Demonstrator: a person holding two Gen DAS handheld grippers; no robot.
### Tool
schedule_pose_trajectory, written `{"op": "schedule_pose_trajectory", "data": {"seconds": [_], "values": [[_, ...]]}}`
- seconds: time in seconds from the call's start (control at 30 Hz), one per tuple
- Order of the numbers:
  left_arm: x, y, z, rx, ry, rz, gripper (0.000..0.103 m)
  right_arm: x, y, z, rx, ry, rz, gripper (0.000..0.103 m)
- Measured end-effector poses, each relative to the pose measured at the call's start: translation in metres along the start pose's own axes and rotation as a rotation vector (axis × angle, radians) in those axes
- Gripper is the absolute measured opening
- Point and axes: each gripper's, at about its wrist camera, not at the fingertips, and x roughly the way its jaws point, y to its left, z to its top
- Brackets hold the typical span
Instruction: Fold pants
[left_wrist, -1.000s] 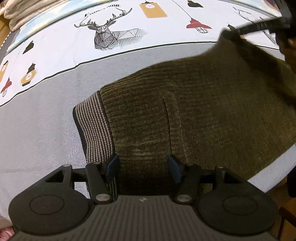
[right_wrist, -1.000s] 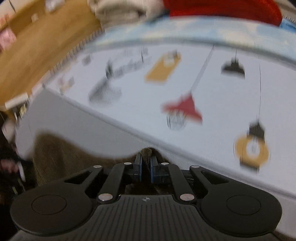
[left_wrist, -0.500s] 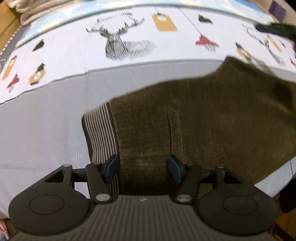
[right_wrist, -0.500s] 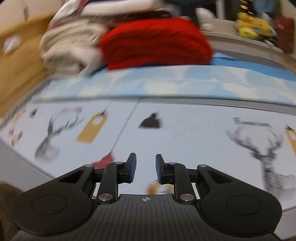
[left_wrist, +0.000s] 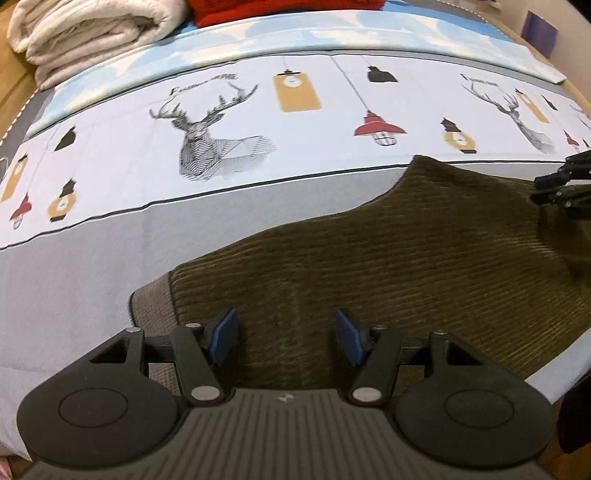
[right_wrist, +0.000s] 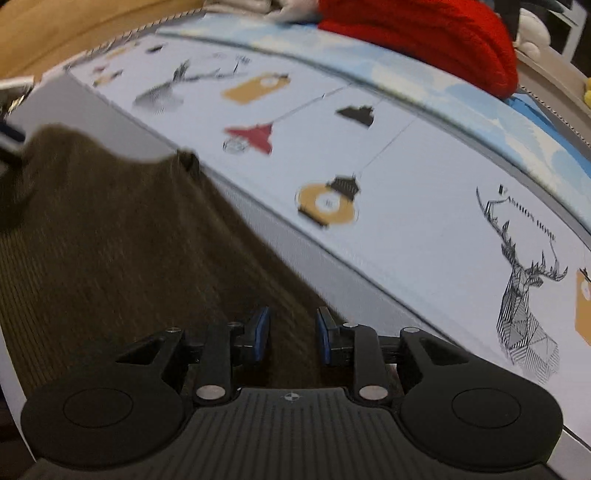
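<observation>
One big printed bedsheet (left_wrist: 110, 258) fills both views; ribbed olive pants (left_wrist: 369, 258) lie folded lower right. Their loose corduroy fold may slide apart if dragged. Left gripper (left_wrist: 284, 338) hovers spread above them; right gripper (right_wrist: 291, 336), opening, pinches nothing.

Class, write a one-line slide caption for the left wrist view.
Open left gripper above olive corduroy pants lying on a deer-print bedsheet, folded white blanket behind.
</observation>
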Motion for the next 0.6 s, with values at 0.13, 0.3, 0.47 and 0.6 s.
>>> {"op": "schedule_pose_trajectory", "data": {"seconds": [0.13, 0.3, 0.47, 0.6], "values": [[0.003, -0.014, 0.009, 0.02, 0.0, 0.004, 0.065, 0.017, 0.009, -0.009, -0.09, 0.004, -0.135, 0.03], [0.006, -0.033, 0.022, 0.054, -0.002, -0.008, 0.065, 0.03, 0.012, -0.008, -0.141, -0.044, -0.318, 0.025], [0.006, -0.048, 0.032, 0.08, -0.024, -0.035, 0.065, 0.001, -0.029, -0.012, 0.05, -0.078, -0.297, 0.019], [0.006, -0.047, 0.036, 0.073, -0.036, -0.039, 0.065, -0.054, -0.073, -0.03, 0.294, -0.21, -0.161, 0.02]]}}
